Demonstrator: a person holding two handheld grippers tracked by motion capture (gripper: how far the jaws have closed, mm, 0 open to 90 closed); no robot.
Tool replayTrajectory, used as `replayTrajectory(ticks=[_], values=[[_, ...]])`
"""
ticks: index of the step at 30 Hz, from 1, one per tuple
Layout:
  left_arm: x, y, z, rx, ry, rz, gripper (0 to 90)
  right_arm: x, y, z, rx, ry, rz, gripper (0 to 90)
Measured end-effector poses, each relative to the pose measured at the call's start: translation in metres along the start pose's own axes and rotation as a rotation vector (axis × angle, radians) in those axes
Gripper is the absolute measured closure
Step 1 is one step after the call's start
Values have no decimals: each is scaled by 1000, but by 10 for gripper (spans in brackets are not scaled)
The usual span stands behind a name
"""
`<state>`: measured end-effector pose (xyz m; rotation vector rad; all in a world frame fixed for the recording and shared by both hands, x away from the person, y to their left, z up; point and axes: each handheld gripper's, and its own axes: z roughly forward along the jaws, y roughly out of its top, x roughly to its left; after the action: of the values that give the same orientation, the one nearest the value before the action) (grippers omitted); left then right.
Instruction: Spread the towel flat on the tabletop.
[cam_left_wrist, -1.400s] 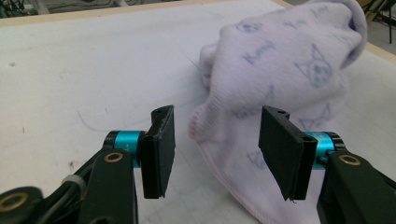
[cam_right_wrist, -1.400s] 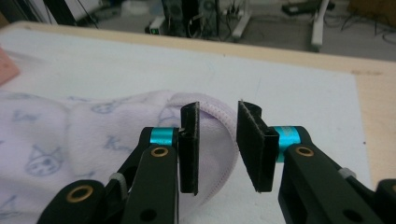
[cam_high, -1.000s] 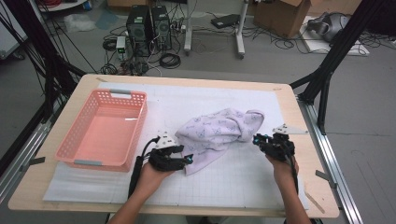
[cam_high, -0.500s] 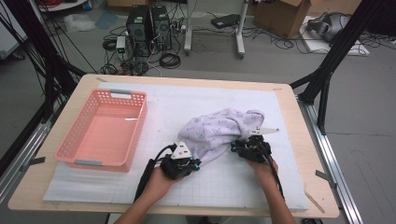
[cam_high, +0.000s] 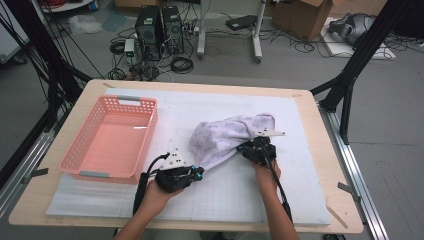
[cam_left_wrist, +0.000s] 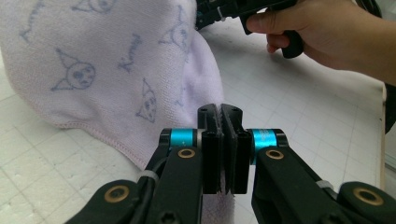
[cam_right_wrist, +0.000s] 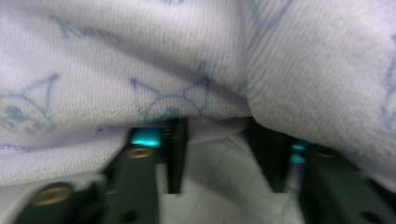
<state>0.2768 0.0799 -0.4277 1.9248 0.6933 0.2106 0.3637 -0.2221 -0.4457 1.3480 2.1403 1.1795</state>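
A lavender towel (cam_high: 227, 137) with blue cartoon prints lies bunched on the white gridded mat (cam_high: 300, 190). My left gripper (cam_high: 199, 171) is at its near left corner. In the left gripper view the jaws (cam_left_wrist: 220, 112) are pressed together, and the towel's (cam_left_wrist: 93, 70) hem runs in between them. My right gripper (cam_high: 245, 148) pushes into the towel's near right edge. Its jaws have just been closing. In the right gripper view they (cam_right_wrist: 219, 128) still stand apart, with the cloth (cam_right_wrist: 187, 56) draped over their tips and bare mat between them.
A pink plastic basket (cam_high: 80, 150) stands empty on the left of the mat, close to my left hand. The wooden table's edge (cam_high: 345, 200) runs along the right. Black frame posts, cables and computer boxes stand on the floor beyond the table.
The right hand has come in leftward from beside the towel to its near edge. The left gripper has shut on the near left corner. The towel is bunched up more.
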Motion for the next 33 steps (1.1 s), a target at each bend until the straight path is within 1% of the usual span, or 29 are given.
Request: replayTrajectory(ticks=[1,2,3,5,6,8,9,10,12,13,14,15,16,17,18,19,20,23,26,28,29,30,31,32,33], values=[[1,0,-2,-10,0,-7,863,0,0,-1,0,34,0,842],[1,0,-2,-10,0,-7,862,1,0,-2,2,45,-4,848],[2,0,-3,-15,4,-11,862,1,0,-2,2,45,-4,848],[5,-1,-5,-27,5,-27,860,1,1,-9,16,60,-25,852],[6,-2,-6,-32,8,-32,858,0,1,-13,14,69,-39,853],[7,-3,-8,-41,9,-43,858,-1,-1,-23,16,85,-61,852],[7,-3,-8,-44,8,-47,857,-2,-4,-34,25,94,-75,852],[6,-3,-9,-47,6,-48,857,-2,-4,-34,25,94,-75,852],[3,-3,-9,-51,1,-48,856,-3,-10,-45,28,100,-83,852],[1,-4,-9,-55,-6,-46,855,-4,-16,-58,30,104,-80,854],[-1,-4,-10,-57,-10,-46,855,-4,-16,-58,30,104,-80,854],[-4,-5,-10,-60,-18,-47,855,-5,-19,-64,29,108,-83,857],[-6,-6,-11,-58,-23,-43,854,-6,-25,-76,27,117,-72,858],[-10,-7,-11,-61,-29,-37,854,-6,-25,-76,27,117,-72,858],[-14,-8,-12,-63,-32,-36,855,-6,-33,-92,22,124,-61,859],[-18,-10,-12,-62,-39,-33,855,-6,-36,-99,15,122,-67,859],[-23,-11,-13,-63,-42,-27,855,-6,-36,-99,15,122,-67,859],[-38,-15,-14,-65,-59,-15,853,-3,-45,-122,13,112,-84,861],[-53,-18,-14,-58,-84,2,844,0,-55,-144,6,112,-80,862],[-61,-21,-13,-50,-104,4,810,1,-61,-159,4,105,-84,862],[-65,-22,-13,-43,-106,2,778,2,-65,-166,5,97,-79,862],[-66,-23,-12,-33,-102,-5,721,1,-68,-173,5,90,-79,862],[-67,-24,-12,-25,-96,-13,631,-1,-76,-187,10,68,-79,862],[-66,-25,-13,-26,-85,-28,578,-2,-80,-193,22,54,-81,862],[-65,-27,-14,-25,-73,-47,555,-3,-84,-200,34,42,-83,862]])
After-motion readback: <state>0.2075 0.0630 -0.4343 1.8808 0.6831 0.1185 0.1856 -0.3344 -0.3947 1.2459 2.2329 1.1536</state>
